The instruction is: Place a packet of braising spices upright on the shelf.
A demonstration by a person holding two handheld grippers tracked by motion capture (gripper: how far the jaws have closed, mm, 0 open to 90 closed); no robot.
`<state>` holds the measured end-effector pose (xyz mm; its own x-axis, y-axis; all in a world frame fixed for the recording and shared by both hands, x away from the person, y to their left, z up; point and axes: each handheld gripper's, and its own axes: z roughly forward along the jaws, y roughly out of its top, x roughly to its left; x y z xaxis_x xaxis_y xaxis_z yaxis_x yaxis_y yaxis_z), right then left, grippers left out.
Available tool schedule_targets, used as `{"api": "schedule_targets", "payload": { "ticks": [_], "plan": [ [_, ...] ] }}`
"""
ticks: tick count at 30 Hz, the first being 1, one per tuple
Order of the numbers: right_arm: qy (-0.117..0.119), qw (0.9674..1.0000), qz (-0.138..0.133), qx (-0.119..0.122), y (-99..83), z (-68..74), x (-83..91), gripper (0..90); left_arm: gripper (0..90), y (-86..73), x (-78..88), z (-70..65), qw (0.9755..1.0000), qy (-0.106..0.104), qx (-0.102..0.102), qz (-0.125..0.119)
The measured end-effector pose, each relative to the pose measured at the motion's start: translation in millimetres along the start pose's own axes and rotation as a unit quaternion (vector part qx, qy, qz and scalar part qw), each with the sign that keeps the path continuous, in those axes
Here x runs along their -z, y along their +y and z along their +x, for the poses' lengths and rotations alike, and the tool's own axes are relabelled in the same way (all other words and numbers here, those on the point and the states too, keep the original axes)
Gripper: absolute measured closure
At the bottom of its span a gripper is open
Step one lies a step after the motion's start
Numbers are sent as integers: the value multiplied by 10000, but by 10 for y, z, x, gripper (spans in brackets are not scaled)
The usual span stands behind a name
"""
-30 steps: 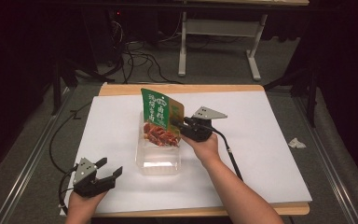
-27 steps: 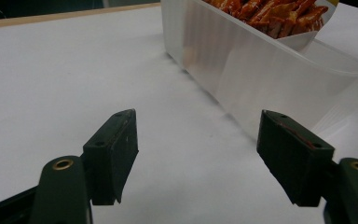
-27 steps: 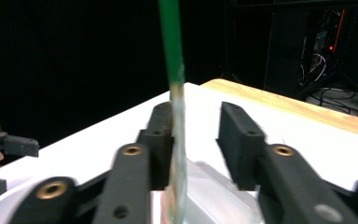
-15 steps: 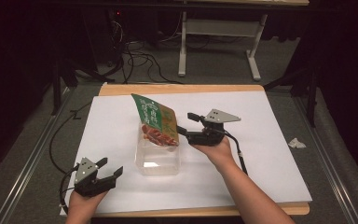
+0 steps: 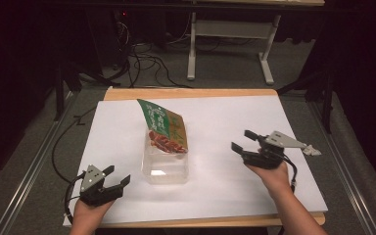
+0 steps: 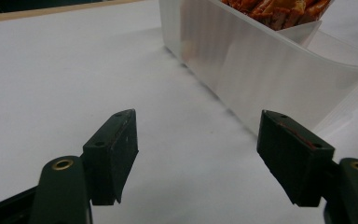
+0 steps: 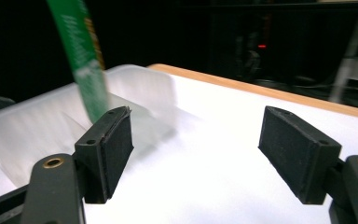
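Note:
A green snack packet (image 5: 164, 125) with red-brown food showing at its bottom leans upright in a clear plastic container (image 5: 166, 169) at the middle of the table. My right gripper (image 5: 240, 139) hovers well to the right of the container; its jaws have just been opening, and they stand open with nothing between them. In the right gripper view the right gripper (image 7: 198, 140) faces the packet (image 7: 81, 56) and the container (image 7: 37, 126) from a distance. My left gripper (image 5: 119, 175) rests open near the front left. In the left gripper view the left gripper (image 6: 198, 144) is empty, beside the container wall (image 6: 270, 79).
A white sheet (image 5: 225, 117) covers the wooden table, whose far edge (image 5: 191, 93) shows bare wood. A small crumpled white scrap (image 5: 313, 150) lies at the sheet's right edge. Cables (image 5: 58, 147) trail off the left side. A metal desk frame (image 5: 227, 44) stands on the floor beyond.
My right gripper let go of the packet and drew away to the right, jaws now wide. The packet stays leaning in the container. The left gripper kept still.

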<state>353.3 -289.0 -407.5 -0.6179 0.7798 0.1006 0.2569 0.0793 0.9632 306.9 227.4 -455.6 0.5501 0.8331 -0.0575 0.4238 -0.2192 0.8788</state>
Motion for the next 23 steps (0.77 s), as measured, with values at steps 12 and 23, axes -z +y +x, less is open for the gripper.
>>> {"api": "schedule_targets", "payload": {
  "ticks": [12,23],
  "plan": [
    [-818,9965,132,-137,-446,-257,726,306,294,-4,-38,-9,10000,-6,11,42],
    [-913,9955,155,-219,-471,-324,711,329,295,21,-58,-51,10000,-42,-23,48]
  ]
}}
